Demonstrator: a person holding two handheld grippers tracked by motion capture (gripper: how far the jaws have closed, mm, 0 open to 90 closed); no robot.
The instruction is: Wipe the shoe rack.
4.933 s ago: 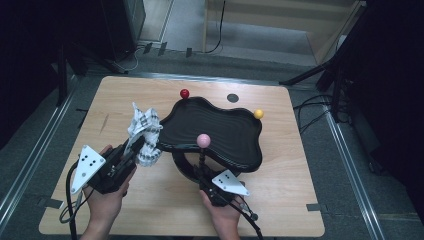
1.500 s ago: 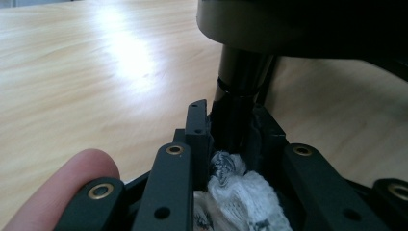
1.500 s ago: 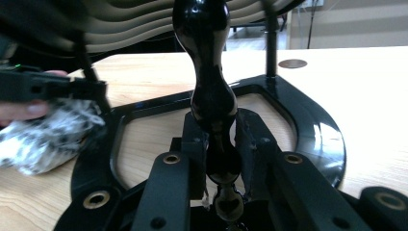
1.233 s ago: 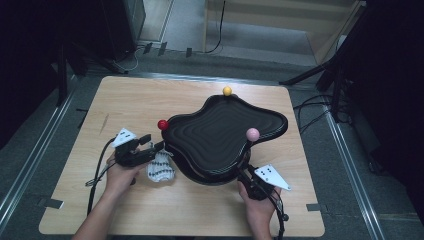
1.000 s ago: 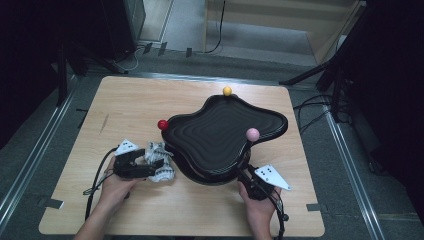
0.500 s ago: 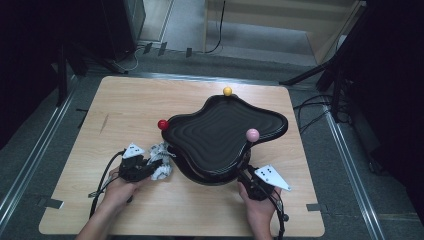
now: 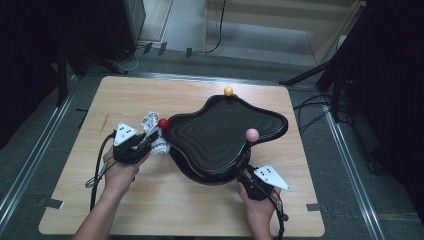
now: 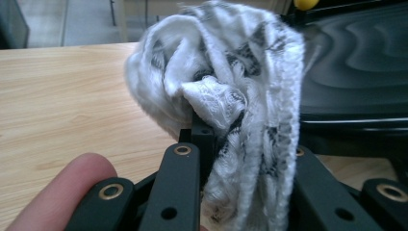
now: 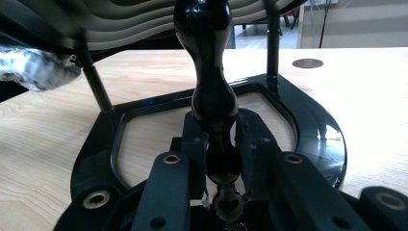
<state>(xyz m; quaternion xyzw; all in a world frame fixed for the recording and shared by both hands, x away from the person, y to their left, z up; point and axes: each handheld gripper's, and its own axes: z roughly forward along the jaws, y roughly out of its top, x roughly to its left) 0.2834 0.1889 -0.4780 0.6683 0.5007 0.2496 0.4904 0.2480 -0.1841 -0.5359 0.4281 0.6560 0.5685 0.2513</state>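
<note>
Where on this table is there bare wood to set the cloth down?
Bare wood lies along the table's near edge between the two forearms, and across the far left corner behind the left gripper. It is crowded at mid-table: the black tray spreads there, the cloth beside its red ball, the right gripper clamping its post.

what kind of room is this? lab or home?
Probably a lab or recording studio: a lone wooden table on grey floor with metal rails, loose cables and dark stands around it.
</note>
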